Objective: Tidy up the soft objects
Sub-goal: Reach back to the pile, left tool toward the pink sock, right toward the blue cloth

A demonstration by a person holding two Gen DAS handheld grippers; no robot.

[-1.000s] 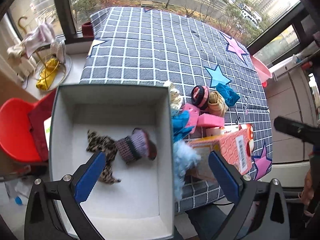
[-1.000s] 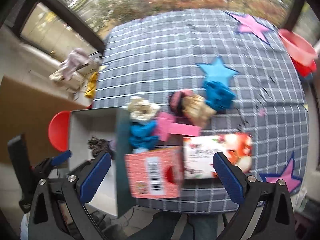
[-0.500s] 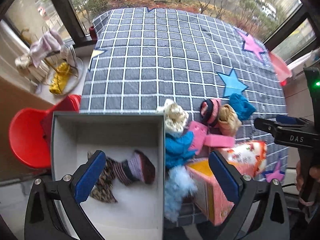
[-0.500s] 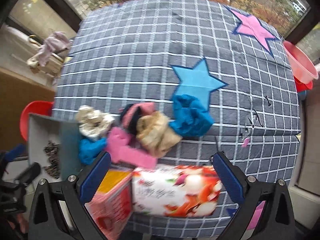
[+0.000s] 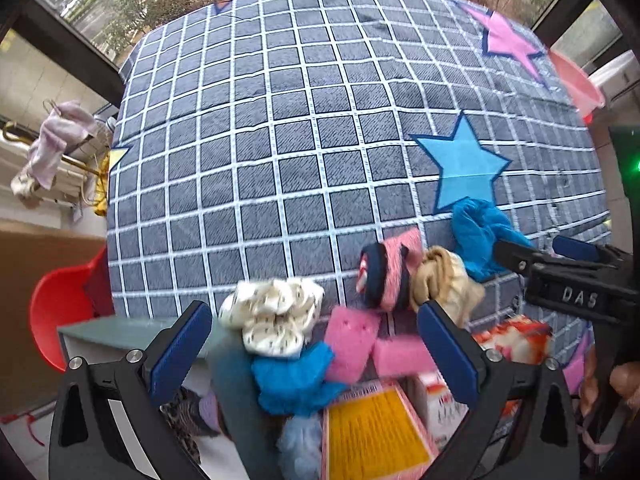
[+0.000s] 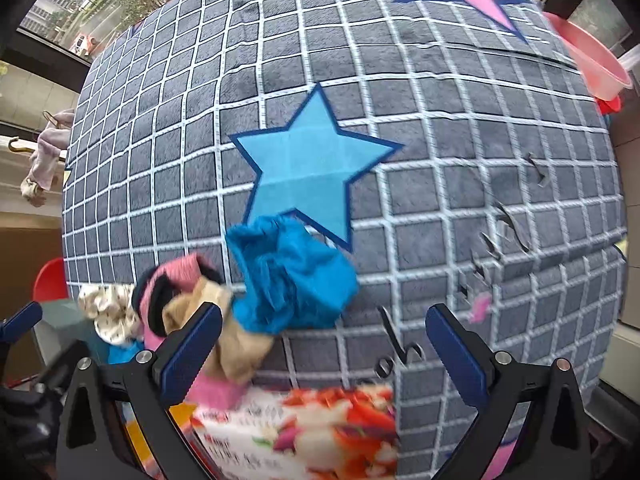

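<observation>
Soft pile: cream scrunchie (image 5: pixel 276 316), pink sponges (image 5: pixel 352 342), tan cloth (image 5: pixel 444 280) and blue cloth (image 6: pixel 288 276) crowd the checked blanket (image 5: pixel 280 140) near its front edge.
Box: white box (image 5: pixel 92 344) just left of the pile.
Left gripper (image 5: pixel 316 354): spread wide, empty, over the scrunchie.
Right gripper (image 6: pixel 322 354): spread wide, empty, beside the blue cloth.
Obstacle: printed cartons (image 6: pixel 304 428) in front.

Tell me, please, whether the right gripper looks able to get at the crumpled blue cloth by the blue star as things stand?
Probably yes. The right gripper is open and empty, and the crumpled blue cloth lies just ahead, left of centre, uncovered. The tan cloth touches its left side and might get caught too.
</observation>
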